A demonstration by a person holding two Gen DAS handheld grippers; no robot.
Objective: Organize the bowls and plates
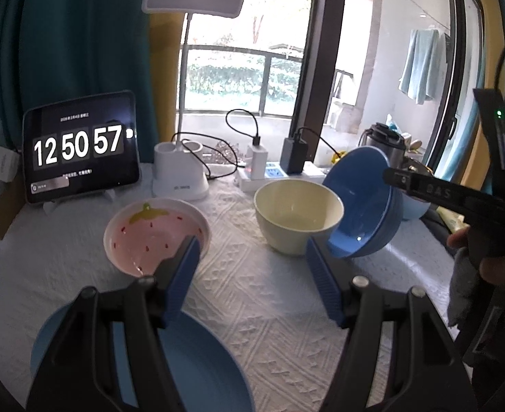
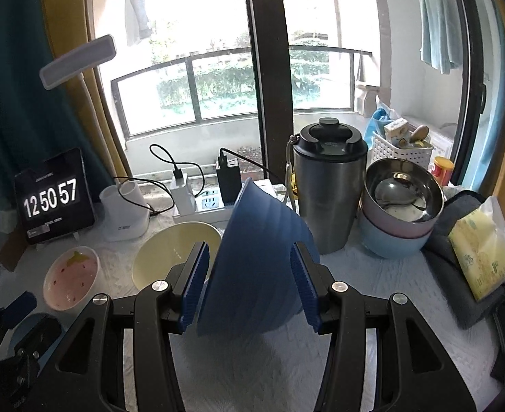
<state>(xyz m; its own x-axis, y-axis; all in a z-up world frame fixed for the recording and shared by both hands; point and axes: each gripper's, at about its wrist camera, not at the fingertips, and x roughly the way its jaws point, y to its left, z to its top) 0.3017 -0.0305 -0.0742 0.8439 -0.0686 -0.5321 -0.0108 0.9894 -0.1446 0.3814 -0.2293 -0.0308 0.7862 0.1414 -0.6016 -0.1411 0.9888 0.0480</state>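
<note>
Currently held: one blue bowl [image 2: 259, 261], tipped on edge and clamped between the fingers of the right gripper [image 2: 250, 286], apparently for nesting into the cream bowl [image 1: 298, 219] just beside it on the table [image 1: 252, 302]. Left gripper [image 1: 252, 267]: fingers apart, empty, above a blue plate [image 1: 201, 370] near the strawberry dish [image 1: 156, 233]. Legible: tablet clock [image 1: 80, 144] reading "12 50 57".

strawberry bowl [image 1: 156, 233] left of plain bowl [image 1: 298, 214].
</note>
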